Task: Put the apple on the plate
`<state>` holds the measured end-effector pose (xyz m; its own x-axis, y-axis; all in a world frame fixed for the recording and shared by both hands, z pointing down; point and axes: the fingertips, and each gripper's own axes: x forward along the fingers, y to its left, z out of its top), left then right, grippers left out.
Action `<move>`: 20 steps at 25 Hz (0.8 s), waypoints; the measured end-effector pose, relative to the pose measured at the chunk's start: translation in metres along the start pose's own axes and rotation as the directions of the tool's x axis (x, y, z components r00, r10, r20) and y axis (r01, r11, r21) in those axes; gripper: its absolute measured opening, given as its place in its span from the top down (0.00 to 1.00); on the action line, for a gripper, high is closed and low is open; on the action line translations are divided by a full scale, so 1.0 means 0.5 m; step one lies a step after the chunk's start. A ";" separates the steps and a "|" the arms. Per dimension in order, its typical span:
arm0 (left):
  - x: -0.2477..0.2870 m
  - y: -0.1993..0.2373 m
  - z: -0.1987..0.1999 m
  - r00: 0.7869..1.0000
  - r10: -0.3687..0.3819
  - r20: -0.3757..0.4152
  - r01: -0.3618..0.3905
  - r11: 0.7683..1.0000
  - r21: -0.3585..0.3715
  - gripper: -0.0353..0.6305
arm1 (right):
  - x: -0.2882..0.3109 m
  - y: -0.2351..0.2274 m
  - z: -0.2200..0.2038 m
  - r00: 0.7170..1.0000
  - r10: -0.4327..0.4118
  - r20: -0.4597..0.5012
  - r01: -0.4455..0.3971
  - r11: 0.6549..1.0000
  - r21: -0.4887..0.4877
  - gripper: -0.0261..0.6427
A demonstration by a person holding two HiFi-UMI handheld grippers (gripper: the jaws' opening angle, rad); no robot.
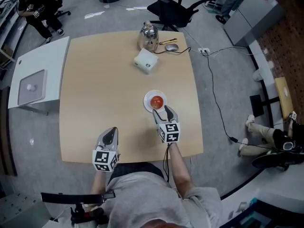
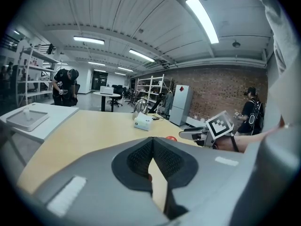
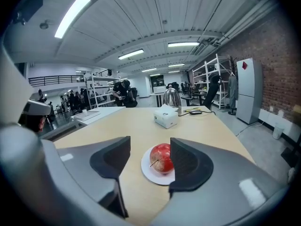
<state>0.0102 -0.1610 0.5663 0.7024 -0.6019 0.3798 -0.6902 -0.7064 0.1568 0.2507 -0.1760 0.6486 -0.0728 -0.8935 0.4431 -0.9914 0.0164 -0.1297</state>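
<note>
A red apple (image 1: 156, 101) (image 3: 161, 157) sits on a small white plate (image 1: 147, 107) (image 3: 151, 174) on the wooden table (image 1: 95, 89), right of its middle. My right gripper (image 1: 165, 113) (image 3: 150, 150) hangs open just short of the plate on the near side; the apple lies beyond its pads and nothing is between them. The left gripper (image 1: 110, 133) (image 2: 151, 146) hovers over the table's near edge to the left, its pads closed together on nothing. From the left gripper view the apple (image 2: 171, 138) peeps out beside the right gripper (image 2: 189, 133).
At the table's far side stand a steel kettle (image 1: 148, 36), a white box (image 1: 146, 61), a mouse (image 1: 172, 47) and a yellow pen (image 1: 167, 41). A white side table (image 1: 38, 75) adjoins the left edge. An office chair (image 1: 173, 8) and floor cables (image 1: 213, 94) lie beyond.
</note>
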 end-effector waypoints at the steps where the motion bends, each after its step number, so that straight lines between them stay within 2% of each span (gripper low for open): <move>1: -0.004 0.000 0.001 1.000 0.002 0.006 -0.002 1.000 0.001 0.92 | -0.004 0.004 0.004 1.000 0.002 0.006 -0.002 1.000 -0.003 0.56; 20: -0.080 0.066 0.026 0.989 0.082 0.122 -0.082 0.997 -0.005 0.92 | -0.056 0.159 0.074 0.986 0.112 0.126 -0.107 0.993 -0.045 0.68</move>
<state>-0.0383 -0.1650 0.5442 0.6593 -0.6987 0.2778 -0.7464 -0.6529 0.1292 0.1781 -0.1662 0.5933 -0.1688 -0.9354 0.3108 -0.9818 0.1317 -0.1366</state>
